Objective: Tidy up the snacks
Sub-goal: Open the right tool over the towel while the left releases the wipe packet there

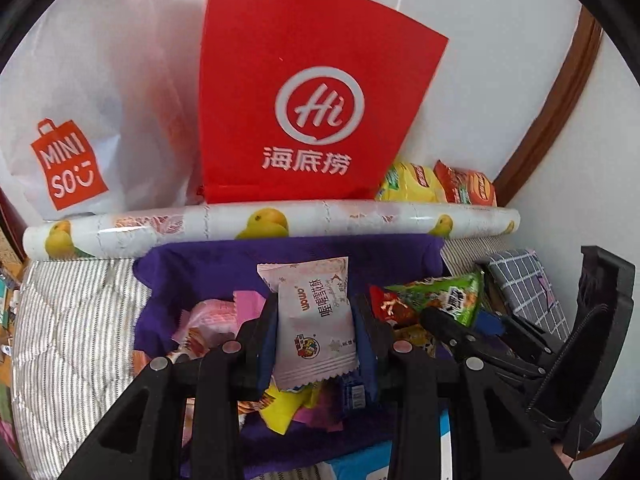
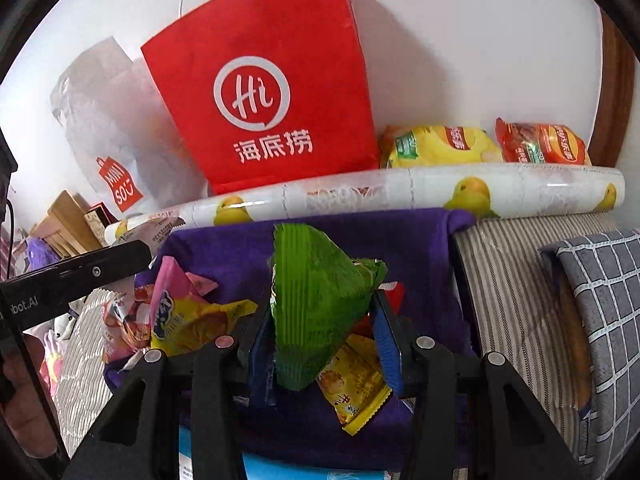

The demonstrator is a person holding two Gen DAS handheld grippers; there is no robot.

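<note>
Two claws angled downward, left claw (image 1: 316, 334) gripping pink packet (image 1: 314, 320), right claw (image 2: 326, 330) green packet (image 2: 316, 304).

Red bag (image 1: 312, 92), at 12 o'clock: matt paper with white cord handles. White bag (image 1: 76, 120), at 10 o'clock: thin, creased, matt. Patterned roll (image 1: 272, 224): glossy, smooth film with highlights. Purple cloth (image 1: 208, 268): soft, matt, napped fabric. Striped cover (image 1: 72, 312), at 8 o'clock: quilted woven cloth. Checked cushion (image 2: 600, 300), at 3 o'clock: matt woven fabric. White snack packet (image 1: 316, 328) and green snack packet (image 2: 316, 304): plastic film with crimped seams, the green one glossy. Left gripper (image 1: 316, 340) and right gripper (image 2: 324, 340): matt black plastic, metal rivets.
</note>
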